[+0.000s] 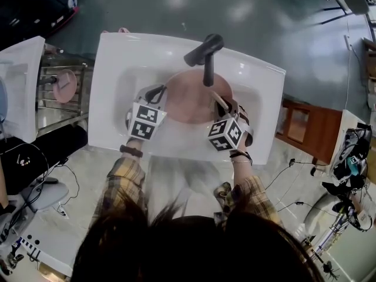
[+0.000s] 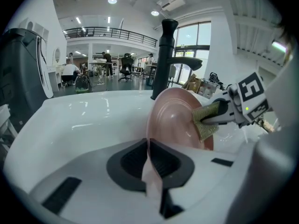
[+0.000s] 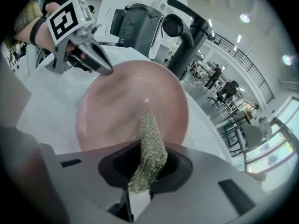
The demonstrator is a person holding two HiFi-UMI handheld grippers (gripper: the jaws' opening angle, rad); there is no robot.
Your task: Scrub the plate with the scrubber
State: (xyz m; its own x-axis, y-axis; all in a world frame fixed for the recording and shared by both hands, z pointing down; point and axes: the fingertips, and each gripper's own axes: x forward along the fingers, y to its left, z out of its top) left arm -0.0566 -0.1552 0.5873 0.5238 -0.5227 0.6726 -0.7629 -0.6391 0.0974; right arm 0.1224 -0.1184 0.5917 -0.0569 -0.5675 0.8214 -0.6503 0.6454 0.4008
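With my left gripper (image 2: 150, 168) clenched on the pink plate's (image 2: 174, 118) rim, I hold the plate on edge just below the faucet (image 1: 205, 53), its face presented so my right gripper (image 3: 144, 174), grasping the scrubber (image 3: 150, 139), can rub it.

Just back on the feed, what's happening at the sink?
A person works over the white sink with two handheld grippers. The left gripper is clamped on the rim of the pink plate, holding it tilted up in the basin. The right gripper grips the gold scrubber, its tip against the plate's face.
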